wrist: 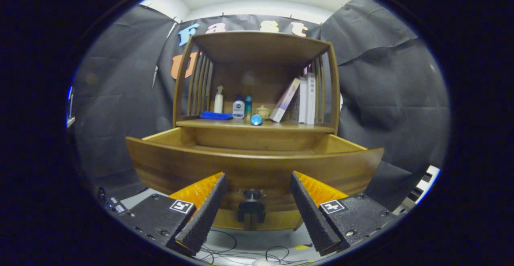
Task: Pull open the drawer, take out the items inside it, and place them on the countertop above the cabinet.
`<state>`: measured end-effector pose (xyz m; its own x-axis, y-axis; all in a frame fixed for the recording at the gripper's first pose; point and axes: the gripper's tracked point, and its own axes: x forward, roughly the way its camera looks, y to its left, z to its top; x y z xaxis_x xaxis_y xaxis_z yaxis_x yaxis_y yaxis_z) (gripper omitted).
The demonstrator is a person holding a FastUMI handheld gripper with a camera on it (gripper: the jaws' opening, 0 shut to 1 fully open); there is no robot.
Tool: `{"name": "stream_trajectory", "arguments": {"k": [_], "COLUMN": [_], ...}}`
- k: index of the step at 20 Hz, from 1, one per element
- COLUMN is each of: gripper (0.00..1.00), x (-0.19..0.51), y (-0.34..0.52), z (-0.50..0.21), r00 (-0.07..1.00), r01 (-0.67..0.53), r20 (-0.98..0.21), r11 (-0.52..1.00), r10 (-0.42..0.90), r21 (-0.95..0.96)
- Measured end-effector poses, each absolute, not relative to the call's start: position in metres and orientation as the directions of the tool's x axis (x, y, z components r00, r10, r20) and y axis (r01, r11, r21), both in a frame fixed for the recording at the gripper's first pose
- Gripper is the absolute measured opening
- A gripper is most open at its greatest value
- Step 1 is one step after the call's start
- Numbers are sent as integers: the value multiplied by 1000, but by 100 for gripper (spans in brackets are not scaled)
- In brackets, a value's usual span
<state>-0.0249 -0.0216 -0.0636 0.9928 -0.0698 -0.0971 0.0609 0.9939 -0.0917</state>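
While the tool point(257, 185) gapes empty, brown wooden drawer point(253, 165) pulled out, dark knob point(251, 195) between its fingers

The brown wooden drawer point(253, 165) was pulled out from the bottom of the brown wooden cabinet point(257, 57). Its wide front board curved across just beyond the two fingers of the gripper point(257, 193), which stood wide apart and held nothing. A small dark round knob point(252, 195) sat low on the middle of the drawer front, between the fingers but not touching them. What lay inside the drawer could not be seen over its front board. The flat wooden countertop point(297, 126) lay just above and behind the open drawer. A small blue round thing point(256, 120) lay on its side near the countertop's front edge.
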Motion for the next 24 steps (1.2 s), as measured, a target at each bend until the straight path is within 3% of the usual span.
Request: {"name": "stream_trajectory", "arguments": {"k": [7, 24], "gripper": [100, 99], "x": [2, 55], "y": [-24, -31], "z": [-86, -76], "r00": [983, 986], "r01": [77, 51], "r20": [-165, -151], "r11": [995, 994], "r10": [-85, -65], "r21": [-58, -97]}}
